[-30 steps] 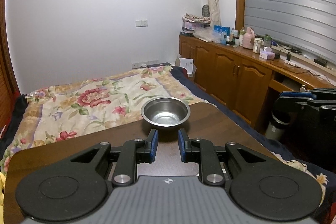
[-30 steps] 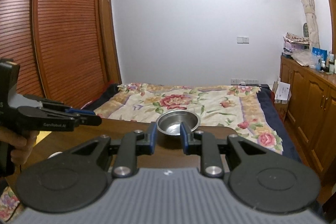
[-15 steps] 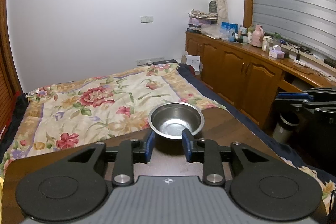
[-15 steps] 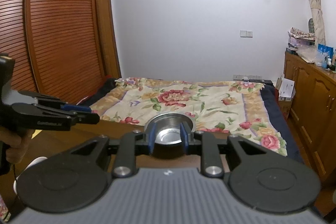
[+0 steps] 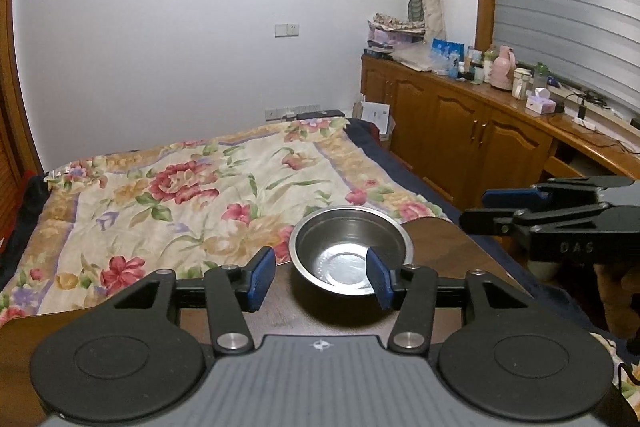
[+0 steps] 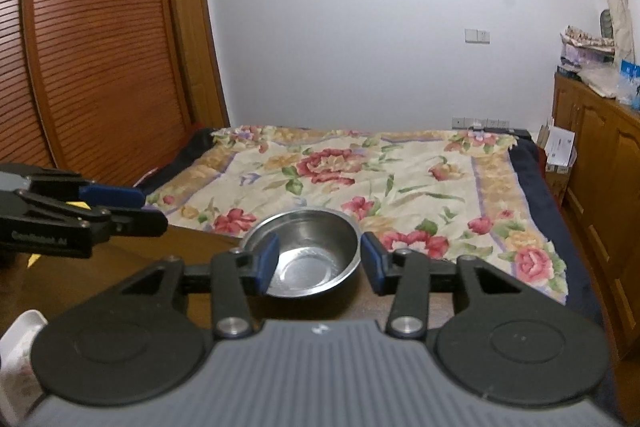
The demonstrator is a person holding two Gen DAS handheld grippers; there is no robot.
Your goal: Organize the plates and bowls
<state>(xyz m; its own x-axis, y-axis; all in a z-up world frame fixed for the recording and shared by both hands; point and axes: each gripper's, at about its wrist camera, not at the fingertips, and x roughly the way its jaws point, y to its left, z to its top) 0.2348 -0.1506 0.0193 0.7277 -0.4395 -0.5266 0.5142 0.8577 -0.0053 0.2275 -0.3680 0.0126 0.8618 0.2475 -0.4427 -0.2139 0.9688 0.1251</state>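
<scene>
A steel bowl (image 5: 350, 254) sits upright at the far edge of a dark wooden surface (image 5: 448, 239), with a bed under a floral quilt (image 5: 192, 187) just beyond it. Both grippers approach this bowl with their fingers spread wide and holding nothing. In the left wrist view, the left gripper (image 5: 320, 277) has its blue-padded fingers apart: the right finger (image 5: 378, 281) overlaps the near right part of the bowl's rim, while the other pad stands clear to the left of the bowl. In the right wrist view, the right gripper (image 6: 320, 265) straddles the same bowl (image 6: 304, 255), with one pad in front of the rim's left side and the other just off the rim's right side; whether any pad touches the metal cannot be told. Each gripper also shows at the edge of the other's view, level and pointing inward toward the bowl. A white dish (image 6: 18, 351) peeks in at the lower left corner of the right wrist view. Wooden cabinets (image 5: 460, 131) topped with bottles run along the right wall, and a slatted wooden wardrobe (image 6: 92, 39) stands at the left.
</scene>
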